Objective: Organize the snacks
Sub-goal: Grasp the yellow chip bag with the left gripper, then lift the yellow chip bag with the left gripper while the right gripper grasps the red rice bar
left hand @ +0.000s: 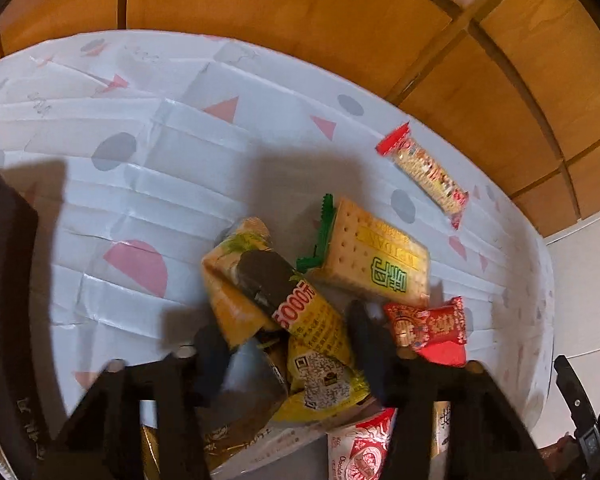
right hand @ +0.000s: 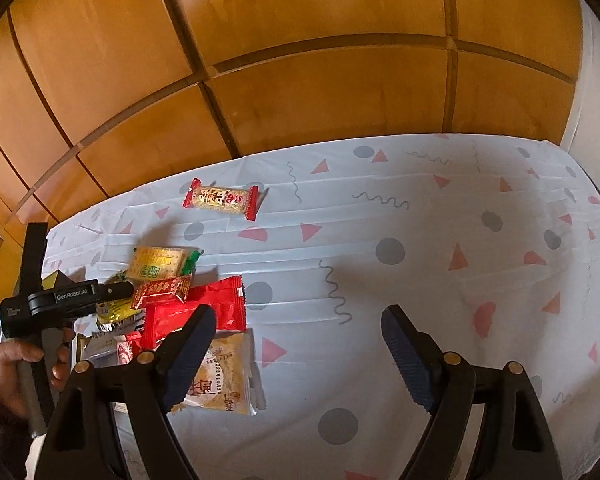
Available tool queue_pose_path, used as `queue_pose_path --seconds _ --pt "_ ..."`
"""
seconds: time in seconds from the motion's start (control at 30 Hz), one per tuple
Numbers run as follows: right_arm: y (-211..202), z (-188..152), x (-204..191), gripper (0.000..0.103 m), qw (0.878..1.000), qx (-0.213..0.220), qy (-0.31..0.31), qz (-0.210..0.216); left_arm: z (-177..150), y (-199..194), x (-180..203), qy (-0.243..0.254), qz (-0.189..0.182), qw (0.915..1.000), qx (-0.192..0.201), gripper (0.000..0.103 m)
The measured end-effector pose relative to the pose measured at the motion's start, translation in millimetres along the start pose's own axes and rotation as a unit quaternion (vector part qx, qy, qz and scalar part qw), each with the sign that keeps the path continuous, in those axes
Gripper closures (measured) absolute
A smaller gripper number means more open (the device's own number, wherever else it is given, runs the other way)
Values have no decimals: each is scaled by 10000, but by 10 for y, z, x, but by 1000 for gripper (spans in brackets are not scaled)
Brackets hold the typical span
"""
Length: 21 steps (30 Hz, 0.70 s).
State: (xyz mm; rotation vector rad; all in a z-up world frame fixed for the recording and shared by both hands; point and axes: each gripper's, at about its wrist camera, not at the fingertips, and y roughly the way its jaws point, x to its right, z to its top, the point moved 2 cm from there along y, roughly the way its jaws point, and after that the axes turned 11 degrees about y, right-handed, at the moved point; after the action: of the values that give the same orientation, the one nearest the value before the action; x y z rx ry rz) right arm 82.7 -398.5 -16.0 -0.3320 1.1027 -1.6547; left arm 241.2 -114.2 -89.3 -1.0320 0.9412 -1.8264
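Left gripper [left hand: 284, 344] jaws straddle the yellow packet [left hand: 300, 320], seemingly not yet clamped. Right gripper [right hand: 296, 344] is held apart, empty. Only that packet should be pinched, clear of the cracker pack [left hand: 376, 260] at 1 o'clock.

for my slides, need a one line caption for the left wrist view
Left gripper straddling a yellow snack packet in a pile on the patterned tablecloth.

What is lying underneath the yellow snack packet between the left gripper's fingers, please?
The yellow snack packet rests on another yellowish wrapper and a silvery one. What lies beneath those is covered.
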Motion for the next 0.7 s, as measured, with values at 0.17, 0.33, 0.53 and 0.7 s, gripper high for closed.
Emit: queue_pose_path --seconds 0.17,0.33,0.53,0.7 --pt "-18 -7 -24 18 9998 103 -155 -110 -209 -407 91 570 156 9964 602 71" --pt "-15 5 1 19 9995 131 -165 -220 -675 -906 309 1269 -171 9850 1154 71" --pt "8 3 46 19 9992 96 -126 -371 -1368 -829 415 1690 -238 9822 788 71" --pt "77 -36 48 19 9985 -36 -207 -509 -1635 -582 351 1655 -219 9829 771 66"
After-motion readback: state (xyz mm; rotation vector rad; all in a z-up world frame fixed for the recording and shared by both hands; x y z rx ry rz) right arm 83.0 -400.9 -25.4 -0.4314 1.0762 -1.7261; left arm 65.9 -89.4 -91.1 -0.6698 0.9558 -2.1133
